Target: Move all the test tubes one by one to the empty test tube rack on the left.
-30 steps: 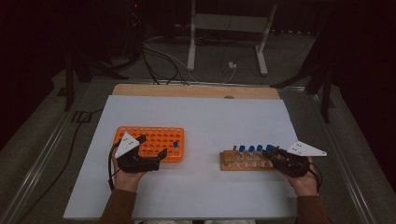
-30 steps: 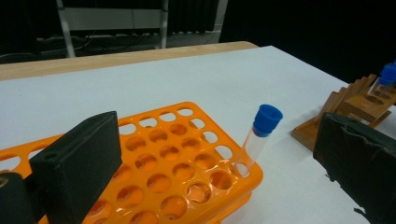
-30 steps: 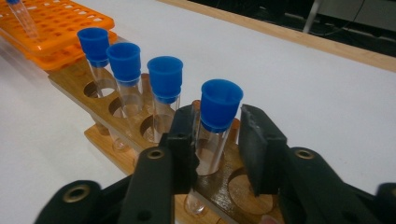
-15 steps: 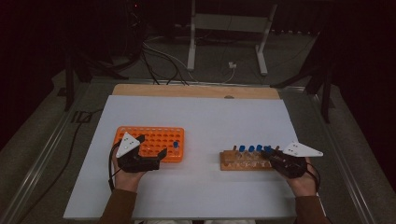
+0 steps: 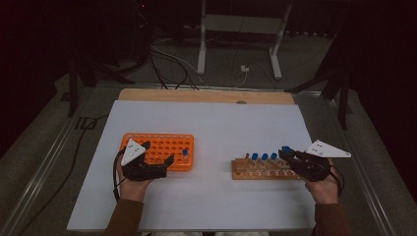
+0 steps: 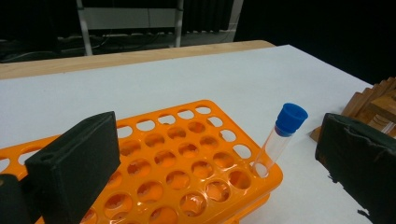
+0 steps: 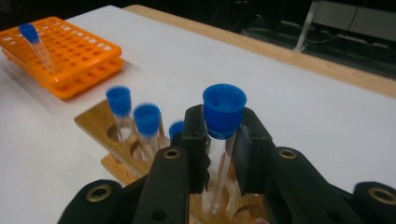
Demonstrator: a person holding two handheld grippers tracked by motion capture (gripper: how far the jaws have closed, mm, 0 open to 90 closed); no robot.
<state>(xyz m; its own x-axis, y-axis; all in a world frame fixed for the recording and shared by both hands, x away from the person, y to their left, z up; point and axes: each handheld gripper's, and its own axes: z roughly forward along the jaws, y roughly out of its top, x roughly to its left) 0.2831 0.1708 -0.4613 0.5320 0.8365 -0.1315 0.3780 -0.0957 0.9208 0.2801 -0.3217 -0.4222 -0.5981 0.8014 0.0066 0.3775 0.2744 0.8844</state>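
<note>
We take the wooden rack point(image 5: 265, 169) as our landmark. It holds three blue-capped tubes point(image 7: 147, 123) standing in its holes, and a fourth tube point(image 7: 223, 135) stands over the rack's right end, gripped just under its blue cap. Well to the left of the wooden rack lies the orange rack point(image 5: 164, 150), with a single capped tube point(image 6: 282, 137) leaning in a hole at the corner nearest the wooden rack; its other holes are bare.

Our right gripper point(image 7: 223, 149) sits at the wooden rack's right end, jaws closed tight on the fourth tube so that both pads press its clear wall. Our left gripper point(image 5: 155, 160) rests at the near edge of the orange rack, jaws spread wide and holding nothing, with the leaning tube between them and farther on.

Both racks lie on a white sheet point(image 5: 211, 123) over the table, whose wooden edge point(image 5: 206, 96) shows beyond the wooden rack. Past it we see a dark room, cables on the floor point(image 5: 167, 64) and a pale metal stand point(image 5: 241, 29).
</note>
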